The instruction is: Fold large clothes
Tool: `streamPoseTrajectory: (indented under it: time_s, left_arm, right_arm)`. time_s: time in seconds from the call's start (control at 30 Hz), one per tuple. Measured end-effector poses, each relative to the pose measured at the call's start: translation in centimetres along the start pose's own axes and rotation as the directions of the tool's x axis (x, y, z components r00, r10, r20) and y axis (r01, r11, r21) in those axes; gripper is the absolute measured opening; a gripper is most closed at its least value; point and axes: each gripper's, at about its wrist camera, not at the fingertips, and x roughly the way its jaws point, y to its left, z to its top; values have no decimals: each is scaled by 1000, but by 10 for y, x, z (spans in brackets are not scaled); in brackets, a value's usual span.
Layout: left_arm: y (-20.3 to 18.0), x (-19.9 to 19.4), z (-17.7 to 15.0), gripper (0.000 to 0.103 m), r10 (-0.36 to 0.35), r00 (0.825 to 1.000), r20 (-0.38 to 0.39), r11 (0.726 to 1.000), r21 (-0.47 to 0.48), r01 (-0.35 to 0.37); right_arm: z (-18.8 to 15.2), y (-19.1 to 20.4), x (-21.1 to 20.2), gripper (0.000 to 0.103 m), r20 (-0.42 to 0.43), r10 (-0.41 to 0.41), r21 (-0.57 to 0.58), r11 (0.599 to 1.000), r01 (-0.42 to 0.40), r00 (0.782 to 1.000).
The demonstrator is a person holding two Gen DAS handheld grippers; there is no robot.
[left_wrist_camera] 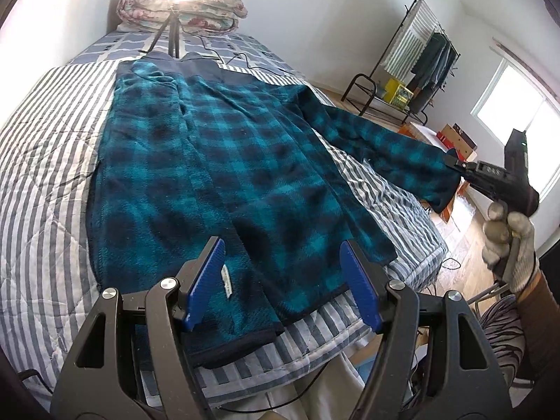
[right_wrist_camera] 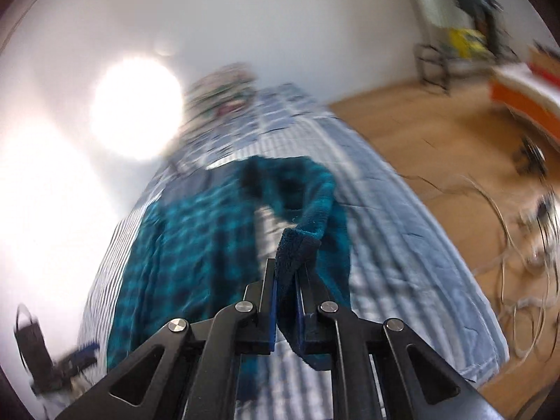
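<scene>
A teal and navy plaid fleece jacket point(left_wrist_camera: 210, 161) lies spread flat on the striped bed. Its left sleeve is folded in over the body. Its right sleeve point(left_wrist_camera: 392, 147) stretches out past the bed's right edge. My left gripper point(left_wrist_camera: 283, 280) is open and empty above the jacket's hem. My right gripper point(left_wrist_camera: 455, 166) is shut on the cuff of the right sleeve and holds it off the bed. In the blurred right wrist view the cuff point(right_wrist_camera: 297, 255) is pinched between the blue pads of my right gripper point(right_wrist_camera: 285, 273), and the sleeve hangs back to the jacket point(right_wrist_camera: 182, 245).
The bed point(left_wrist_camera: 42, 182) has a striped quilt; a folded floral blanket point(left_wrist_camera: 182, 10) and a lamp on a tripod point(left_wrist_camera: 171, 31) stand at its far end. A clothes rack point(left_wrist_camera: 413, 70), boxes point(left_wrist_camera: 455, 140) and cables point(right_wrist_camera: 507, 231) are on the wooden floor at the right.
</scene>
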Motion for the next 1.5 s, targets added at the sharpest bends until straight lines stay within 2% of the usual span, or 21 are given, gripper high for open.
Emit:
streamPoseTrajectory:
  time_s: [0.13,0.23,0.4,0.5,0.6,0.7,0.8,0.83,0.87,0.93,1.07,1.2,1.37,1.5]
  left_arm:
    - [11,-7,1,70,2,1000,8,999,-44,-2]
    - [18,-11,2,70,-3,1000,18,996,-84,5]
    - [25,-14,0,67,-22,999,31,989,-143,26]
    - [26,-7,-3,64,-39,999,20,985,-169,42]
    - [23,1,-6,60,-59,998,4,982,-178,59]
    - [20,11,-9,59,-80,997,-18,978,-196,75]
    - [16,21,-10,59,-106,994,-37,973,-212,96]
    - [15,24,-10,59,-113,993,-44,971,-216,101]
    - [13,28,-11,59,-121,991,-51,969,-222,107]
    - [10,33,-11,59,-136,989,-63,965,-235,118]
    - [1,50,-11,59,-187,979,-85,949,-273,157]
    - [-13,72,-12,59,-212,969,-124,945,-278,171]
    - [-28,93,-17,59,-204,964,-171,955,-250,158]
    - [-32,106,-20,59,-202,960,-192,958,-242,153]
  right_arm:
    - [-21,47,8,6,-54,58,-140,988,-65,997]
    - [-45,81,21,6,-126,86,-245,963,-115,988]
    - [-93,122,53,6,-272,121,-350,912,-215,955]
    - [-119,138,76,6,-352,110,-392,884,-253,930]
    - [-139,148,99,6,-407,64,-443,858,-258,911]
    - [-150,146,108,6,-443,41,-454,851,-264,896]
    - [-140,136,105,12,-459,102,-388,871,-302,883]
    - [-137,135,104,19,-458,116,-371,876,-308,882]
    - [-132,132,100,30,-447,124,-359,882,-305,886]
    - [-120,124,95,38,-431,150,-326,894,-309,890]
    - [-87,102,88,38,-381,191,-246,922,-298,905]
    - [-48,88,96,38,-331,166,-215,945,-246,929]
    - [0,79,115,40,-286,157,-196,956,-218,945]
    - [38,70,142,43,-269,162,-148,967,-207,949]
